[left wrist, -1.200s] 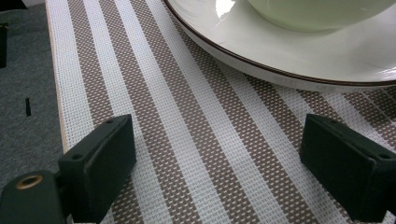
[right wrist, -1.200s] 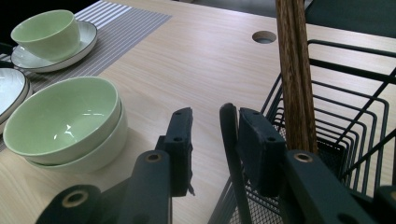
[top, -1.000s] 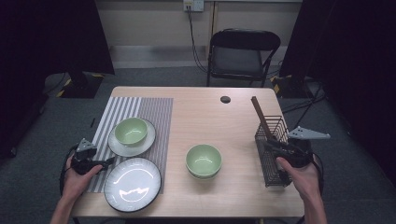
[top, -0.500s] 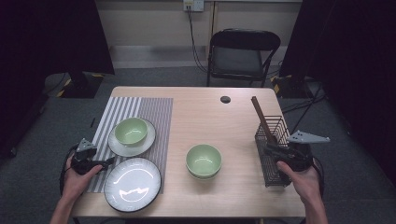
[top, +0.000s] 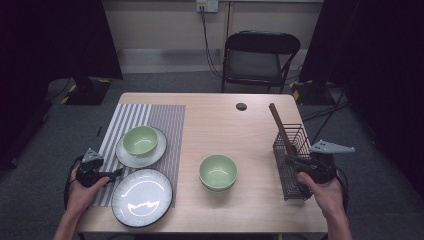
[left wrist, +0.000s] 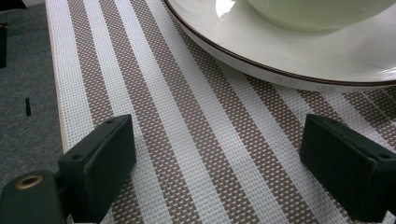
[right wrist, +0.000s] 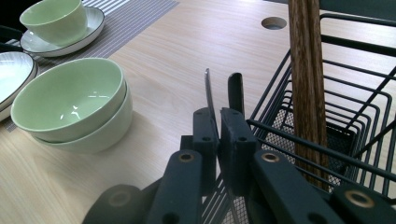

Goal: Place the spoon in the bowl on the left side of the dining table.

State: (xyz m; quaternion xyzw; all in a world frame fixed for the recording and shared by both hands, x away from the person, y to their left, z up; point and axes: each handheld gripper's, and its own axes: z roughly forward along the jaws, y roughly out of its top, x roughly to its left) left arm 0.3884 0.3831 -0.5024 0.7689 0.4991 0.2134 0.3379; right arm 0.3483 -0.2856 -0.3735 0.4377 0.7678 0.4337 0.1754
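Now the right gripper (right wrist: pixel 218 122) has just closed its fingers on a utensil handle (right wrist: pixel 208 91).
Beside them stands the wire basket (top: pixel 295 165); left gripper (left wrist: pixel 219 172) fingers gape over the striped mat (left wrist: pixel 187 140).

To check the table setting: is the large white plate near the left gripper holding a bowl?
No, the large white plate lies empty on the striped placemat.

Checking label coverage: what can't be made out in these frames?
- Utensils in the right gripper: jaws closed on two thin handles; their ends are hidden by jaws and wire basket.
- Bowl on plate, left gripper view: cut by the top edge.
- Left gripper, high view: too small to judge.
- Dark round spot, high view: too small to identify.
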